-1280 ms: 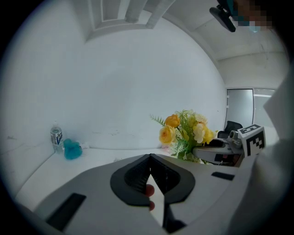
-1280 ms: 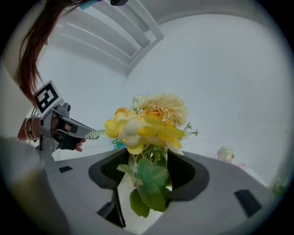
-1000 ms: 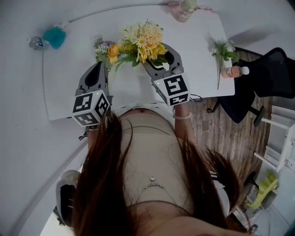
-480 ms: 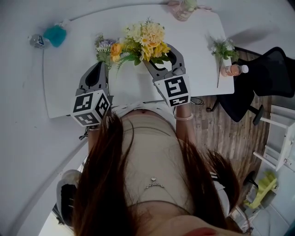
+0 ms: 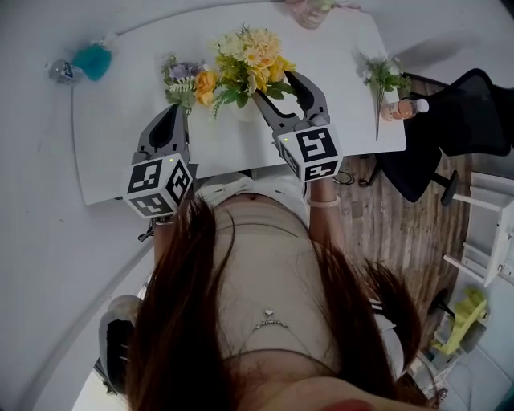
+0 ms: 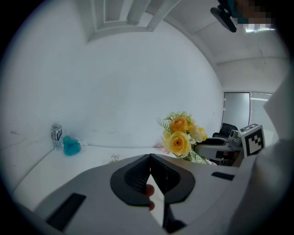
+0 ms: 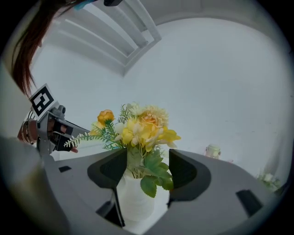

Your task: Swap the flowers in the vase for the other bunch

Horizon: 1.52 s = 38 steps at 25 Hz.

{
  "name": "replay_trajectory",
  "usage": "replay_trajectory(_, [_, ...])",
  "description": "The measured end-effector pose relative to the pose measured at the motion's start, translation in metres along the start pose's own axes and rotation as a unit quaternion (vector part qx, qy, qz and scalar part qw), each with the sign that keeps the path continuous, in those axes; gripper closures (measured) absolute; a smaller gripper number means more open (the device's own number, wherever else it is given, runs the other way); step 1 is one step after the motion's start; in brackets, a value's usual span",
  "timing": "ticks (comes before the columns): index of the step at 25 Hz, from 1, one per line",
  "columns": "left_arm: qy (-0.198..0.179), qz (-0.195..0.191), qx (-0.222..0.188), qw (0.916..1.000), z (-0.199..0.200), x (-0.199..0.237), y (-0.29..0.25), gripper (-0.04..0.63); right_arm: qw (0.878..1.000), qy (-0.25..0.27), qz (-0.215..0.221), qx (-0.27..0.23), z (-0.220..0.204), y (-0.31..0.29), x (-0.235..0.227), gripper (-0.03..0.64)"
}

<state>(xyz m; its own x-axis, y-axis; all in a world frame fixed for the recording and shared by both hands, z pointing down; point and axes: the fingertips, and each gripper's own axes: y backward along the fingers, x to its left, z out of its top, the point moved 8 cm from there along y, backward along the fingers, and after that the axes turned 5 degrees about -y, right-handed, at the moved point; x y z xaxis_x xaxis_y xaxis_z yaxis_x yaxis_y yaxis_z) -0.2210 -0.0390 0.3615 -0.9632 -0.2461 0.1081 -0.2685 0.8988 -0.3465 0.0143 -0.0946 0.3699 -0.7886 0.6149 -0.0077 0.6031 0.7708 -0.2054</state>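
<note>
A white vase (image 7: 133, 197) holds a bunch of yellow and orange flowers (image 5: 245, 60) near the middle of the white table (image 5: 120, 152). My right gripper (image 5: 277, 87) is open, with one jaw on each side of the vase and the leafy stems; a gap shows at the right jaw. The other bunch (image 5: 384, 76), green with small pale blooms, lies at the table's right end. My left gripper (image 5: 175, 112) is shut on nothing and hovers left of the vase. In the left gripper view the flowers (image 6: 181, 137) stand ahead to the right.
A drink bottle (image 5: 401, 108) lies beside the other bunch. A teal object (image 5: 90, 60) and a small water bottle (image 5: 60, 72) sit at the table's far left corner. A pinkish jar (image 5: 309, 12) stands at the far edge. A black chair (image 5: 474, 112) is to the right.
My right gripper has edged forward so its jaws now flank the vase more closely. The left gripper has stayed in place, still shut.
</note>
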Motion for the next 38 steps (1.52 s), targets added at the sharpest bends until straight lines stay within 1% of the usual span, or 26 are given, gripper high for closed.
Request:
replay_trajectory(6, [-0.002,-0.007,-0.003,1.0000,0.001,-0.007,0.009,0.592,1.000,-0.007,-0.015,-0.007,0.003,0.010,-0.001,0.334])
replay_trajectory(12, [0.000,-0.012,0.000,0.9999,-0.003,-0.004,0.016,0.592,1.000,-0.004,-0.026,-0.009,0.005,0.019,0.000,0.334])
replay_trajectory(20, [0.010,-0.005,-0.001,0.9999,-0.008,-0.004,0.024,0.592,0.999,-0.003,-0.052,-0.011,0.007,0.036,-0.007,0.342])
replay_trajectory(24, [0.008,-0.002,-0.005,1.0000,-0.009,-0.010,0.028,0.592,0.998,-0.007,-0.056,-0.020,0.011,0.047,-0.009,0.376])
replay_trajectory(30, [0.000,-0.003,-0.017,0.9998,-0.004,-0.033,0.043,0.592,0.998,-0.014,-0.055,-0.030,0.017,0.073,-0.009,0.414])
replay_trajectory(34, [-0.003,0.003,-0.024,0.9997,-0.004,-0.048,0.055,0.592,0.998,-0.019,-0.053,-0.030,0.016,0.089,-0.009,0.470])
replay_trajectory(38, [-0.003,0.008,-0.030,0.9995,-0.005,-0.066,0.070,0.592,0.998,-0.025,-0.048,-0.034,0.016,0.108,-0.006,0.511])
